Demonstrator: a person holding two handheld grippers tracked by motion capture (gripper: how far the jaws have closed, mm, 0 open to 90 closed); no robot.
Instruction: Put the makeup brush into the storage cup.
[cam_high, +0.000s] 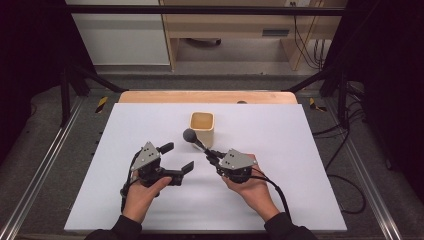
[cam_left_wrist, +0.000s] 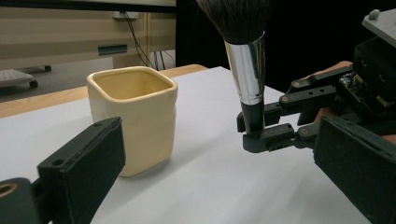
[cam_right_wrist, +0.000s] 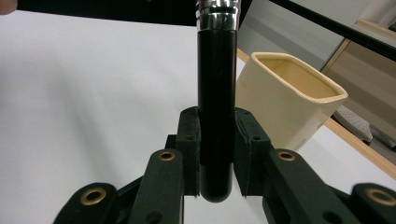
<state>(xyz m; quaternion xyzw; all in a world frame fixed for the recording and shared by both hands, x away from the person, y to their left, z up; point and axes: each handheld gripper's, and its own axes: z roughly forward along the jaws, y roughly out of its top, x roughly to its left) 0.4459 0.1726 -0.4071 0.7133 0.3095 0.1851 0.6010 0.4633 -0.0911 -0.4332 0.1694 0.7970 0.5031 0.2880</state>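
The makeup brush (cam_high: 193, 138) stands bristles-up above the table (cam_high: 280, 150), its black handle clamped in the right tongs (cam_high: 211, 155); just beside it sits the cream cup (cam_high: 202, 128); the left tongs (cam_high: 177, 157) gape wide, holding nothing, nearby.

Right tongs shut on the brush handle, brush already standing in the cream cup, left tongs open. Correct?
Not quite: the brush is outside the cream cup, held up beside it, as the left gripper view shows. Right tongs are shut on its handle; left tongs are open.
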